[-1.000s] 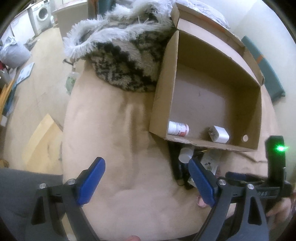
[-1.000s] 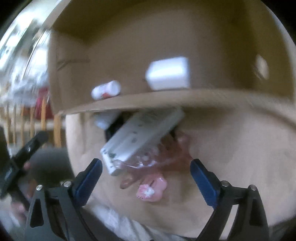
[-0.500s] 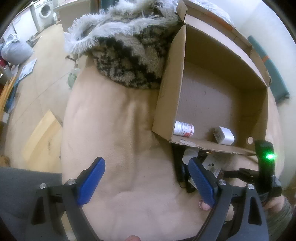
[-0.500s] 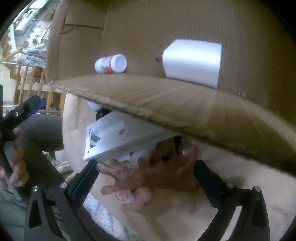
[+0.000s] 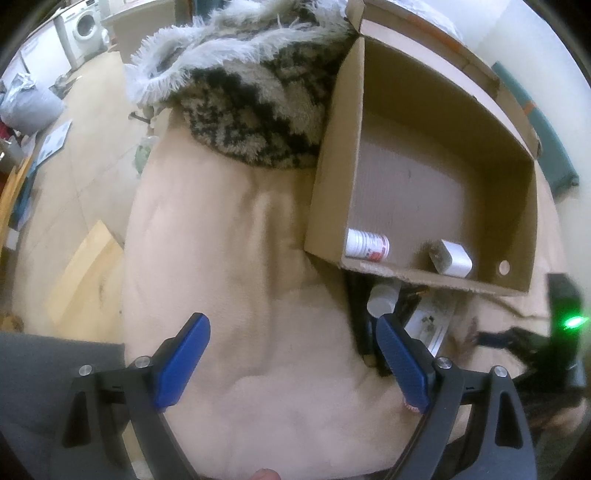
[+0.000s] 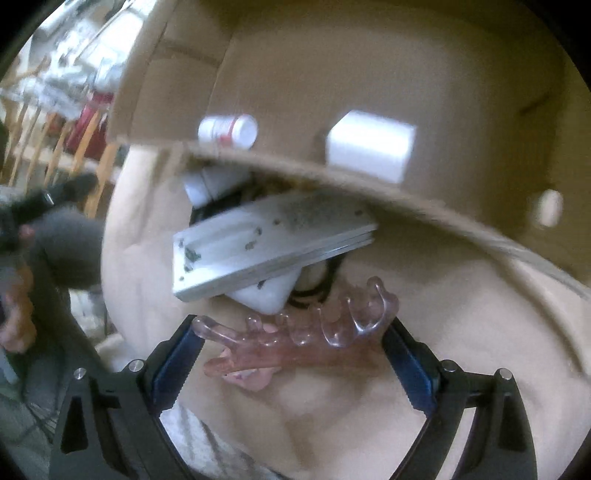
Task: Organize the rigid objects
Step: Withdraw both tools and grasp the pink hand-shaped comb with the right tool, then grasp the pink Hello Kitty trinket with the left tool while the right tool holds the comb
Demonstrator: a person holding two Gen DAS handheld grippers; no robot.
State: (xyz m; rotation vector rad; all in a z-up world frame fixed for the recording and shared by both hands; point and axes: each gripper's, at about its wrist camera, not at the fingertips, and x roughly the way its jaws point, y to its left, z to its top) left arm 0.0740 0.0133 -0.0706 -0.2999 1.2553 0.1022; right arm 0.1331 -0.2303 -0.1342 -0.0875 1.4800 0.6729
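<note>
An open cardboard box (image 5: 332,147) lies on a beige cushion (image 5: 229,258). Inside are a white bottle with a red label (image 5: 367,243) and a white charger cube (image 5: 454,258). My left gripper (image 5: 291,321) hangs open over bare cushion, left of a pile at the box's near wall: a white-capped bottle (image 5: 384,299), a black item (image 5: 360,321) and a flat white box (image 5: 432,321). My right gripper (image 6: 291,328) is shut on a clear pink hair claw clip (image 6: 295,343), which spans lengthwise from pad to pad. The flat white box (image 6: 266,236) lies just beyond it.
A shaggy black-and-white blanket (image 5: 258,110) covers the cushion's far end, against the box. Floor with a wooden board (image 5: 85,280) and a washing machine (image 5: 86,26) lies to the left. A small pink item (image 6: 251,382) sits under the clip. A hand (image 6: 18,325) shows at left.
The right gripper came down around the pink clip, then drew back and rolled with the clip still between its pads. The left gripper has hardly moved.
</note>
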